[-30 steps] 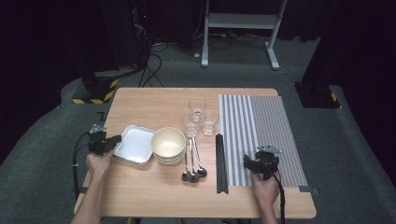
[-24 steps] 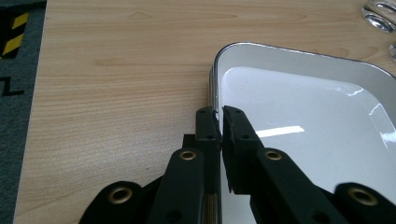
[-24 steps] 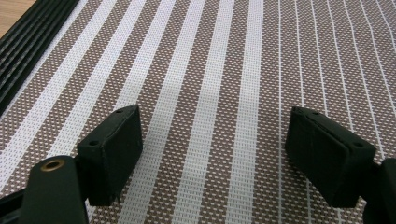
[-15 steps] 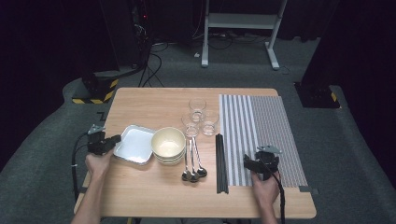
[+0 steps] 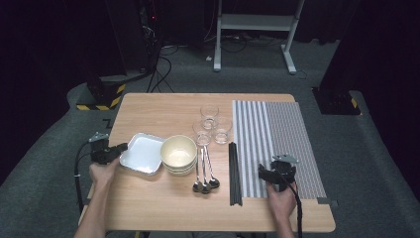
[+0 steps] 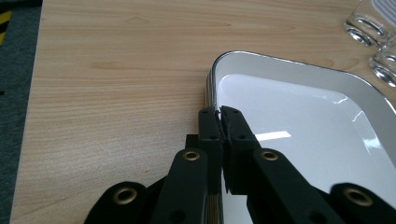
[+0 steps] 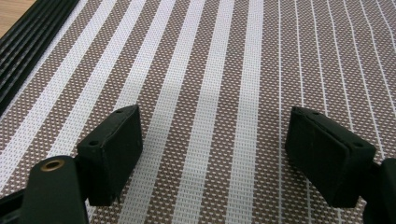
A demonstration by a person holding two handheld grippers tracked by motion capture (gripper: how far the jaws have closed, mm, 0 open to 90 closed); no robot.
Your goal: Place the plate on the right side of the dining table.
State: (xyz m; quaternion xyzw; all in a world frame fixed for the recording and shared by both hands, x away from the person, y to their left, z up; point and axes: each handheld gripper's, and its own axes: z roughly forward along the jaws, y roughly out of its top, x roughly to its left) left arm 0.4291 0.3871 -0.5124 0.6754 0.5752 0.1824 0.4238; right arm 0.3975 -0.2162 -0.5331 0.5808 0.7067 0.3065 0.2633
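Nothing on the table (image 5: 148,208) is shifting since the earlier frames, and both hands are staying where they were; the one change is at the left gripper (image 6: 219,116), whose fingers have just been closing the last little way onto the rim of the white tray (image 6: 299,107).

That tray is sitting near the table's left edge, just beside the cream bowl (image 5: 179,152), with the left gripper's fingers now pinching its near rim between them. The striped placemat (image 5: 282,134) is lying at the right, and the right gripper (image 7: 212,158) is hovering over it with its fingers standing wide apart, nothing between them.

Judging by this, the grasp on the tray is being completed; the next move is probably calling for a lift or slide by that thin rim, keeping it level so it is not slipping out.

No brand, label or writing is showing anywhere.
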